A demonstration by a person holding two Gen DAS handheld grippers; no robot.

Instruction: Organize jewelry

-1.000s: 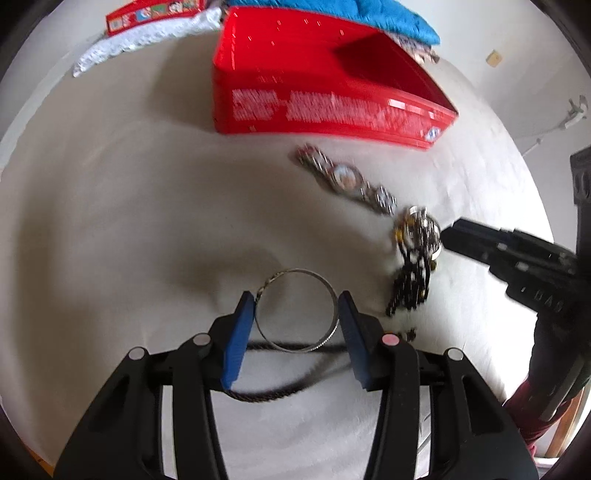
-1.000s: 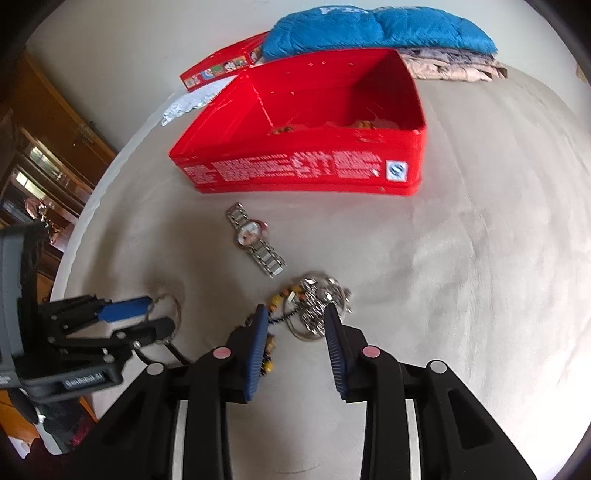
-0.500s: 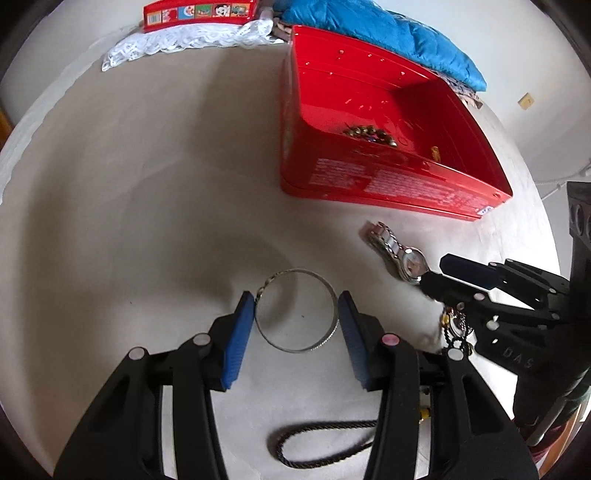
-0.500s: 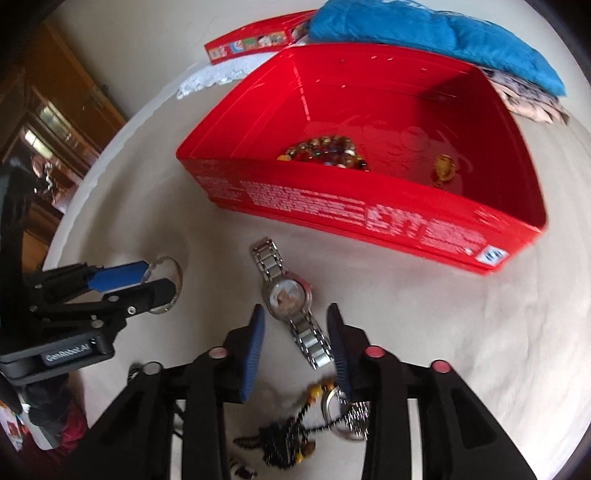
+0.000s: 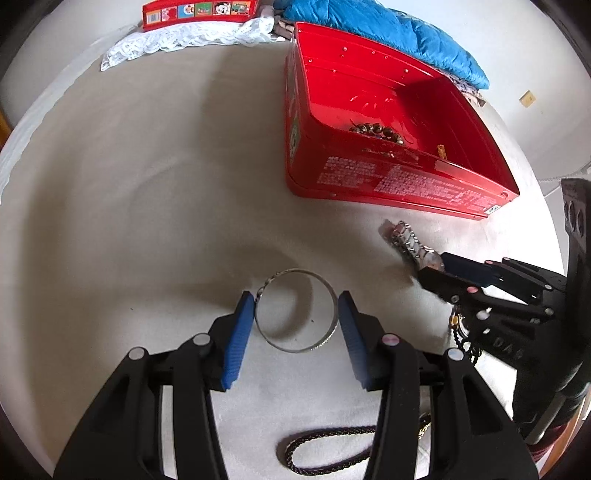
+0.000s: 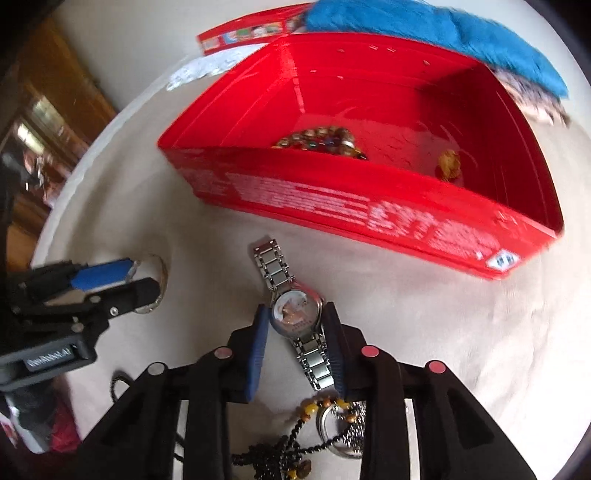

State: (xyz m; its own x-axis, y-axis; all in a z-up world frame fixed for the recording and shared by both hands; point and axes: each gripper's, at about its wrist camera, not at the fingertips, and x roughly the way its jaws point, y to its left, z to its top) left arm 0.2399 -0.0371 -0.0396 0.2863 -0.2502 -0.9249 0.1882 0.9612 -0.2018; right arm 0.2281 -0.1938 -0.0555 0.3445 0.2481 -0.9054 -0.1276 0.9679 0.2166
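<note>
My left gripper (image 5: 296,309) is shut on a thin silver bangle (image 5: 295,345) and holds it above the cream cloth. My right gripper (image 6: 295,325) stands around a silver wristwatch (image 6: 295,312) lying on the cloth, its blue pads on either side of the case; I cannot tell if they touch it. The red box (image 6: 388,212) lies just beyond, open, with a bead bracelet (image 6: 317,140) and a gold piece (image 6: 448,162) inside. The box also shows in the left wrist view (image 5: 391,177), where the right gripper (image 5: 439,271) is at the right.
A black braided cord (image 5: 325,448) lies under my left gripper. A tangle of bead necklace and chain (image 6: 328,432) lies under my right gripper. A blue cushion (image 5: 388,33), white lace (image 5: 192,38) and a red carton (image 5: 199,13) sit behind the box.
My left gripper has lifted the bangle off the cloth and moved toward the box. My right gripper has moved forward from the bead tangle to straddle the watch.
</note>
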